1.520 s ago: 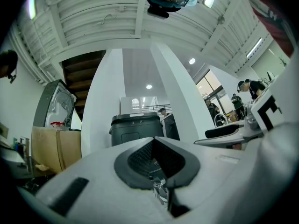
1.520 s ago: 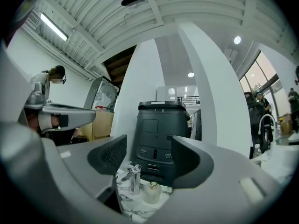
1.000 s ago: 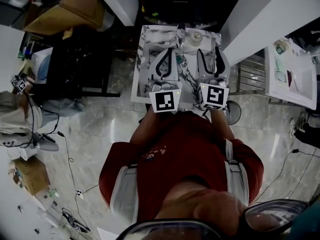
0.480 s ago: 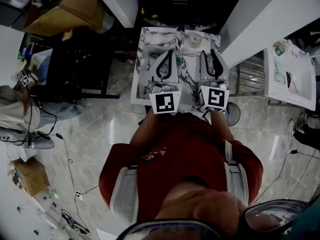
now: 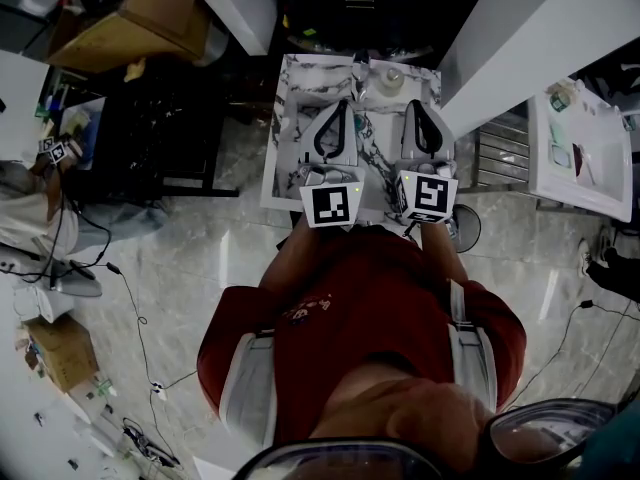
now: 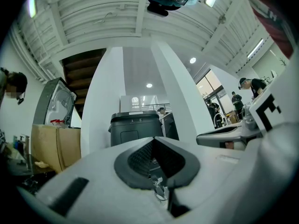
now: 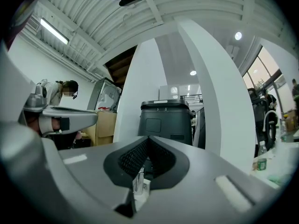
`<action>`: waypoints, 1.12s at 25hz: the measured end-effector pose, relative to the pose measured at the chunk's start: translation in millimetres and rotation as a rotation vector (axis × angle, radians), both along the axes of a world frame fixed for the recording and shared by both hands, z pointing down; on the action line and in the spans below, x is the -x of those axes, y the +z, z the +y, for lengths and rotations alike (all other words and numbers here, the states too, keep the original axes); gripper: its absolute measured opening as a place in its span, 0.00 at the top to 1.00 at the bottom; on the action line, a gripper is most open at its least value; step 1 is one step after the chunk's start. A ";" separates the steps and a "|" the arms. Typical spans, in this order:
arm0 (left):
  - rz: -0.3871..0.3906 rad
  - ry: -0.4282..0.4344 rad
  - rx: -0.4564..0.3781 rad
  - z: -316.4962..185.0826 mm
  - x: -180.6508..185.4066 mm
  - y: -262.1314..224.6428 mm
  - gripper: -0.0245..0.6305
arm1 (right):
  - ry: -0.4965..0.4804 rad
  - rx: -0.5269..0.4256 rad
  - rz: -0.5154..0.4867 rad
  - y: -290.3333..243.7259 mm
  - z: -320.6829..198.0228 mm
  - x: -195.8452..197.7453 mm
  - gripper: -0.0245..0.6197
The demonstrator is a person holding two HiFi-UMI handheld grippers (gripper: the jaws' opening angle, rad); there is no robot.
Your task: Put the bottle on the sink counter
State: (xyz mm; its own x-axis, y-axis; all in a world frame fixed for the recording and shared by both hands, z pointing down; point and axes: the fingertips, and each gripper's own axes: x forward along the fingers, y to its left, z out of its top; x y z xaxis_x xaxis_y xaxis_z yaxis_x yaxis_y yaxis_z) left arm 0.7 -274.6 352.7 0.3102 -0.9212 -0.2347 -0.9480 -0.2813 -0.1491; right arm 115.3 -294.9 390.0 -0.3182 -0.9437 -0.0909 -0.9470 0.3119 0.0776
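The left gripper (image 5: 342, 106) and the right gripper (image 5: 418, 106) are being held above the worktop (image 5: 288, 158), near the bottle (image 5: 390, 80). The left fingers (image 6: 140, 157) are being pressed together. The right fingers (image 7: 135, 157) have just been closing and are meeting tip to tip, empty.

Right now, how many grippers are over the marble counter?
2. The left gripper is over the left half of the counter; the right gripper, jaws just closed on nothing, over its right half. Both are shut.

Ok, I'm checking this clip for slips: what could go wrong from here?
1. The right tongs, which have just closed with nothing between them, sit close behind what looks like the bottle on the sink counter; a forward nudge could tip it.
2. That bottle stands near the counter's far edge beside the faucet, so a knock might send it off.
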 end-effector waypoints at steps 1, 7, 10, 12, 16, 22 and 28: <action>0.024 0.000 0.004 -0.4 -0.2 0.5 0.96 | -0.001 0.000 0.000 -0.4 -0.4 0.0 0.96; -0.124 0.014 -0.018 1.0 -6.4 -1.0 0.96 | -0.004 -0.005 0.010 -3.1 1.1 -1.6 0.96; -0.120 0.017 -0.016 0.7 -8.0 -0.7 0.96 | -0.004 0.003 0.022 -3.1 1.0 -1.6 0.96; -0.087 0.021 -0.009 -0.3 -9.3 0.5 0.96 | -0.006 0.010 0.035 -2.0 -0.1 -0.9 0.96; -0.015 0.018 0.011 -1.3 -10.0 3.5 0.96 | -0.019 0.019 0.046 1.1 0.4 0.6 0.96; -0.074 0.018 0.005 -7.0 -8.8 2.9 0.96 | 0.007 0.043 0.036 7.7 -3.1 -4.2 0.96; -0.108 0.021 -0.011 -7.0 -10.2 2.1 0.96 | 0.017 0.033 0.028 5.6 -3.7 -9.4 0.96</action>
